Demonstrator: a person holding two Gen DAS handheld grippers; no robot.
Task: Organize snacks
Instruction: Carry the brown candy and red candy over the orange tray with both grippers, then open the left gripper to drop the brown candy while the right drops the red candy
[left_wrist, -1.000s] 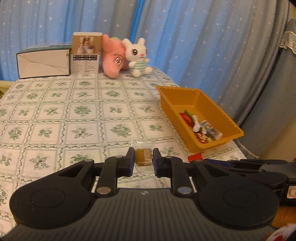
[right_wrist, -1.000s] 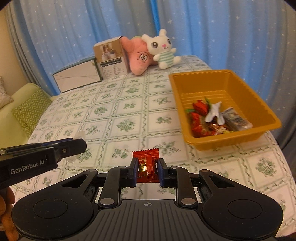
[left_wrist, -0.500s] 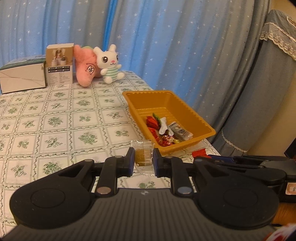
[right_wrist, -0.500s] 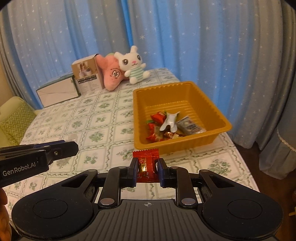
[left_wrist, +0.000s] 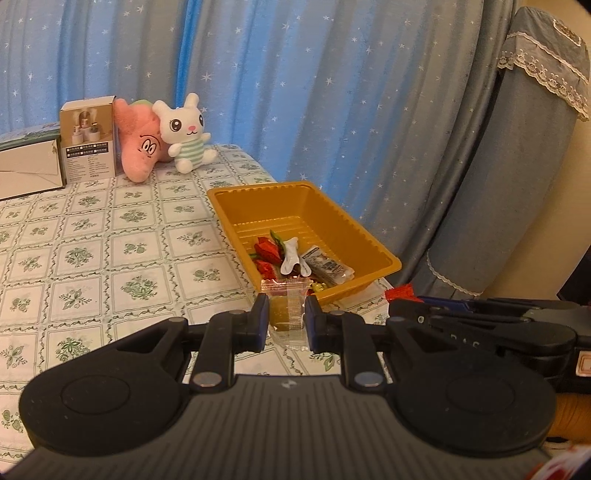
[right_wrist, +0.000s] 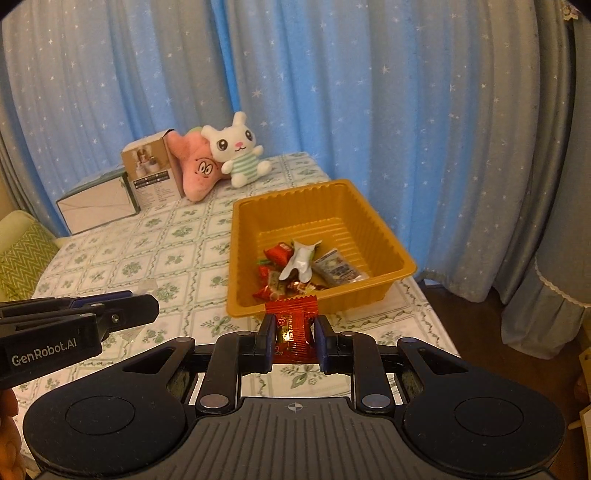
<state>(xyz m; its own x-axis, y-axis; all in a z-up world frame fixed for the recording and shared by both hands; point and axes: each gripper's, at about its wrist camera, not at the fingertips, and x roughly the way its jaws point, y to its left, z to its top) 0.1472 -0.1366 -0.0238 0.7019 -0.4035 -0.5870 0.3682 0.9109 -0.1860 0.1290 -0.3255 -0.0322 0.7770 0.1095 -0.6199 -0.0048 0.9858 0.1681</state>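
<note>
My left gripper (left_wrist: 286, 319) is shut on a clear-wrapped brown snack (left_wrist: 286, 310), lifted off the table just short of the orange tray (left_wrist: 258, 201). My right gripper (right_wrist: 294, 338) is shut on a red snack packet (right_wrist: 294, 328), held in the air before the tray's (right_wrist: 243, 295) near wall. Several wrapped snacks (right_wrist: 295, 264) lie in the near part of the tray. The right gripper also shows at the right of the left wrist view, with a red wrapper tip (left_wrist: 400, 292) poking out. The left gripper's fingers (right_wrist: 110, 314) show at the left of the right wrist view.
A floral tablecloth (left_wrist: 92, 258) covers the table. At its far end stand a white box (right_wrist: 96, 205), a brown carton (right_wrist: 151, 173), a pink plush (right_wrist: 197, 171) and a white bunny plush (right_wrist: 240, 151). Blue starred curtains (right_wrist: 332, 92) hang behind. The table edge drops off right of the tray.
Both grippers have risen and swung toward the orange tray, each keeping its snack. The tray now sits nearer the middle of both views.
</note>
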